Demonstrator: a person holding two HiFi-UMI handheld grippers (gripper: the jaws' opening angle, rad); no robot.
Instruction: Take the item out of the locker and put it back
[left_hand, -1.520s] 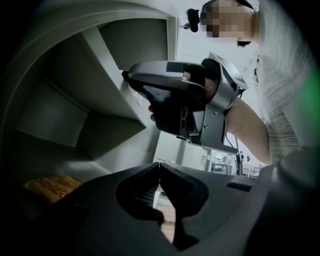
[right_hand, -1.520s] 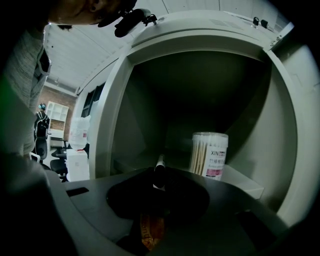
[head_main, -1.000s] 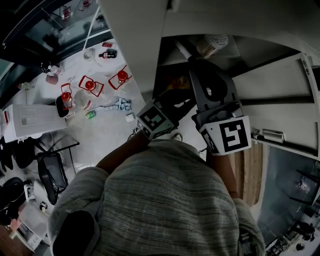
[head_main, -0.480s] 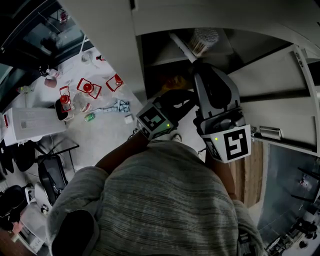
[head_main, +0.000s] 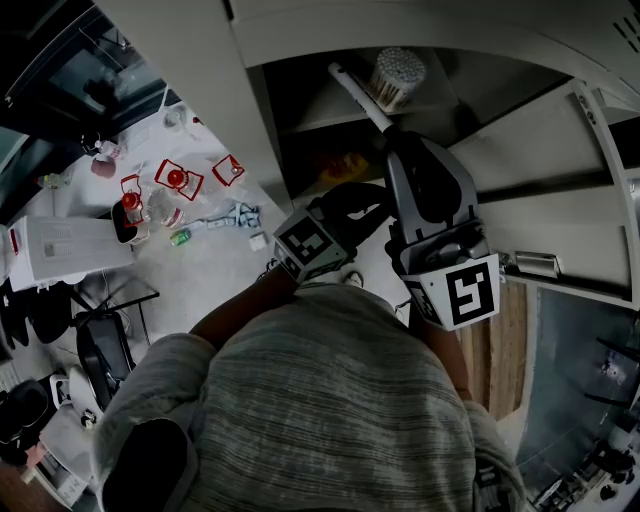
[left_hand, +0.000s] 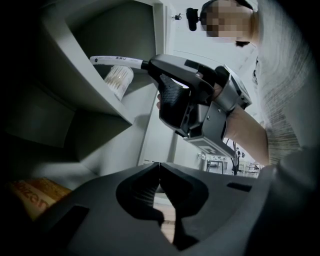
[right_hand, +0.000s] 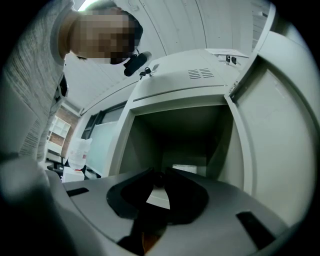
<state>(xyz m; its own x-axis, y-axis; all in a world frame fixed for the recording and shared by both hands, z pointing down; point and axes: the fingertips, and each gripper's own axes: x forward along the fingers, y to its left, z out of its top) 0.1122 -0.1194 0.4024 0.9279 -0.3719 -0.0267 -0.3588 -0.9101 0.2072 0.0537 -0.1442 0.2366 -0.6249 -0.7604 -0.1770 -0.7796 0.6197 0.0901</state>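
At upper centre the right gripper (head_main: 393, 135) has its fingers narrowed on the dark end of a white tube (head_main: 357, 95), which is likely light, stiff and slippery. The left gripper (left_hand: 159, 167) fingers meet, empty.

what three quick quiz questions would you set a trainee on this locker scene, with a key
1. True or false: the left claw is shut with nothing in it.
2. What does the right claw grip? A) a white tube B) a key C) nothing
3. Fill in: in the locker, the cotton swab tub sits on the shelf ___ the orange box.

Key: 1 true; 2 A; 3 above
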